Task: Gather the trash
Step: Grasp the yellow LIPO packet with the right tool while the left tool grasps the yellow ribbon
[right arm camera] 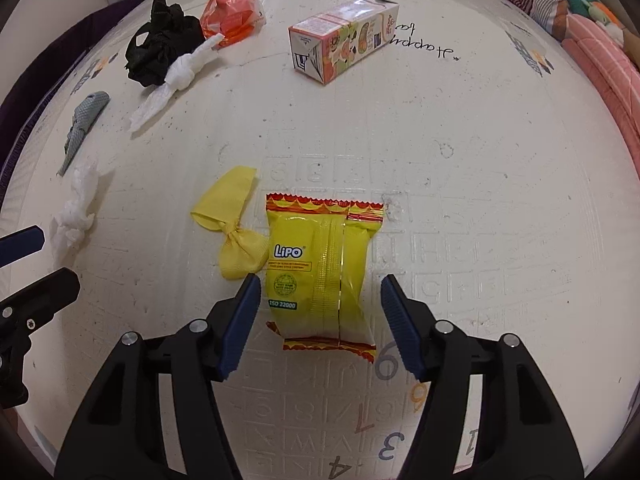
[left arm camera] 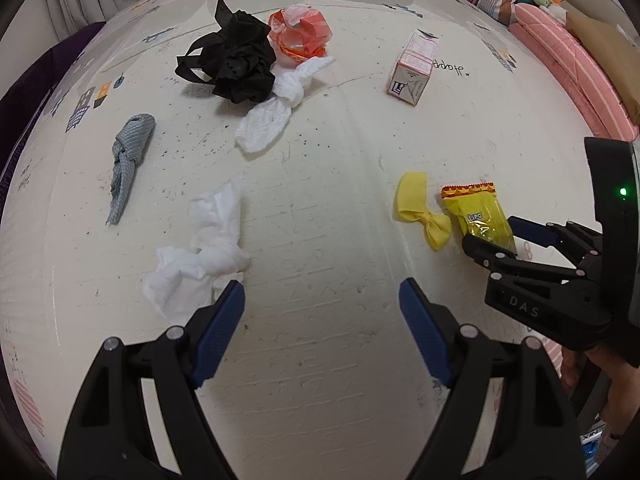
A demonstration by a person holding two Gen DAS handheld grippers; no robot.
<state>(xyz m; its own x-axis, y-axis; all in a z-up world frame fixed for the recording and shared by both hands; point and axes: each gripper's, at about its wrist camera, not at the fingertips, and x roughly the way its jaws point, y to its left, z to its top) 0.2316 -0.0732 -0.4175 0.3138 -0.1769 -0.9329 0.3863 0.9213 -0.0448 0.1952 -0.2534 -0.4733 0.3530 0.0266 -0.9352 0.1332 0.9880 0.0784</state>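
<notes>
On the play mat (right arm camera: 480,160) | yellow Lipo wrapper (right arm camera: 320,272) lies flat between my right gripper's (right arm camera: 320,316) spread fingers | light, crinkly, slippery: pinch its puffed middle | left gripper (left arm camera: 320,320) released, empty

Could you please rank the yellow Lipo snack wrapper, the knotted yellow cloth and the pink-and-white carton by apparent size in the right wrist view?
1. Yellow Lipo snack wrapper, largest, though it lies nearest the camera.
2. Pink-and-white carton, lying farther off, so its true size may be greater.
3. Knotted yellow cloth, smallest.
</notes>
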